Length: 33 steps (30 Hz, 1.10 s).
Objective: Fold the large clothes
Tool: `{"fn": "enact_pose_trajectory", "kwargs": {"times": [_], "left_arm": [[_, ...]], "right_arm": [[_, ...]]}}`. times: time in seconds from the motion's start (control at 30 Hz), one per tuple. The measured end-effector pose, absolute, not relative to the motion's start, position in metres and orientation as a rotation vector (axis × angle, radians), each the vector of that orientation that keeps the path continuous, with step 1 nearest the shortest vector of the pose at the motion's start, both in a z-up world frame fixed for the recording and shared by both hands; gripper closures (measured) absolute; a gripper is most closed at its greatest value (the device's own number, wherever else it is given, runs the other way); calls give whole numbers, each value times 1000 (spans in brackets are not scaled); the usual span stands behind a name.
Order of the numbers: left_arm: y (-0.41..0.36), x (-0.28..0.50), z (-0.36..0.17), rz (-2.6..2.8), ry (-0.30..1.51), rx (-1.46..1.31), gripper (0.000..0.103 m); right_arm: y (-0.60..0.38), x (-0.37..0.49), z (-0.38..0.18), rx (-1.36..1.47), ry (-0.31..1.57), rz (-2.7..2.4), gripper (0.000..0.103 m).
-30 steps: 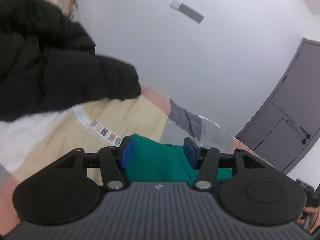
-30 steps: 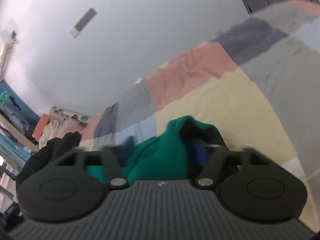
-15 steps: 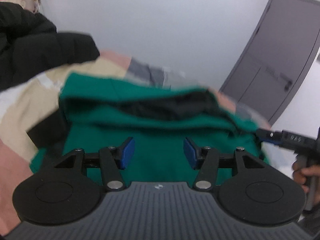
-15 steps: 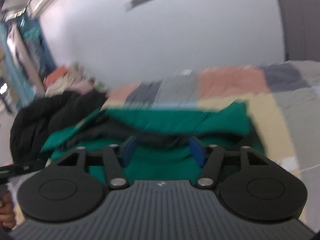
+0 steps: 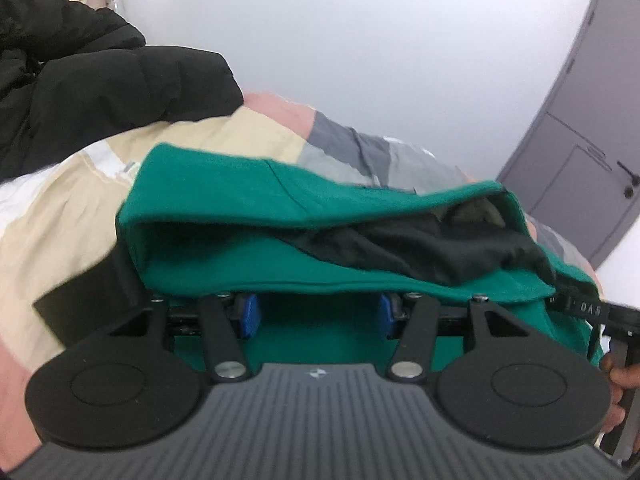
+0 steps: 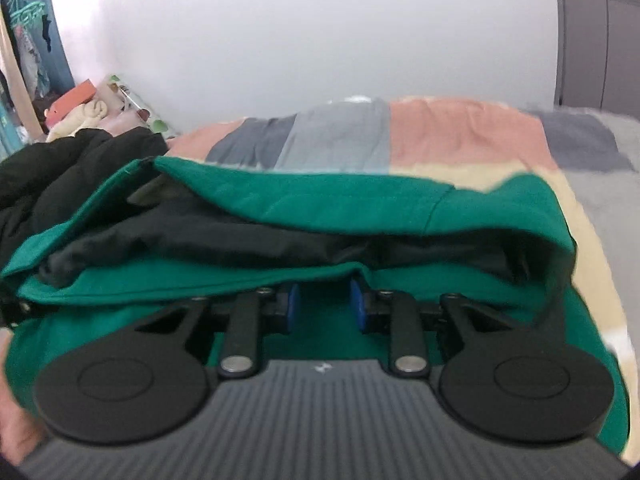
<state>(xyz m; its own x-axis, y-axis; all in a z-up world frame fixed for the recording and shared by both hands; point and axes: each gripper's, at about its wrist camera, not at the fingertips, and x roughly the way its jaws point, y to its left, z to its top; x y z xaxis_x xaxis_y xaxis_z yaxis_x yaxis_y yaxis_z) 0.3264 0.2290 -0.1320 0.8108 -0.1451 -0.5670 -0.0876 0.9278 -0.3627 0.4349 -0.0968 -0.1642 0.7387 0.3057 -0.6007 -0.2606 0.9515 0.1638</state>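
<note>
A green garment [image 5: 248, 200] with a black lining [image 5: 420, 248] lies folded on the patchwork bedspread [image 5: 72, 208]. My left gripper [image 5: 318, 312] sits at its near edge. The blue pads [image 5: 248, 316] stand well apart with green cloth between them, and the fold covers the tips. From the right wrist view, the same green garment [image 6: 360, 200] spreads across the bed. My right gripper [image 6: 324, 306] is tucked under its near fold. Its jaws are closing, a narrow gap with green cloth still shows between the pads [image 6: 290, 308], and the tips are hidden.
A black padded jacket [image 5: 100, 92] is heaped at the bed's far left, also seen as the black jacket [image 6: 60, 160]. A grey door [image 5: 592, 140] stands at the right. The other gripper and a hand [image 5: 616, 376] show at the right edge. White wall lies behind the bed.
Both views swung round onto the green garment and moved in closer. The near fold now covers both sets of fingertips. The right jaws have narrowed; the left jaws kept their width.
</note>
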Motion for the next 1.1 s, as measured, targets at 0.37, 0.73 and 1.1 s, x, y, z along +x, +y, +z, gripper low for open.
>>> {"fn": "enact_pose_trajectory", "kwargs": {"times": [0.37,0.73,1.1], "left_arm": [[245,367,-132,-8,556,-392,44],[227,353,-112,-54,567,-364,43],[176,323,-100,-135,611,-284,43]], "right_arm": [[-102,460,-172,41,564,260,74],[-103,442,-149,146,520,343,70],[-69,371,-131,51,551,511,69]]}}
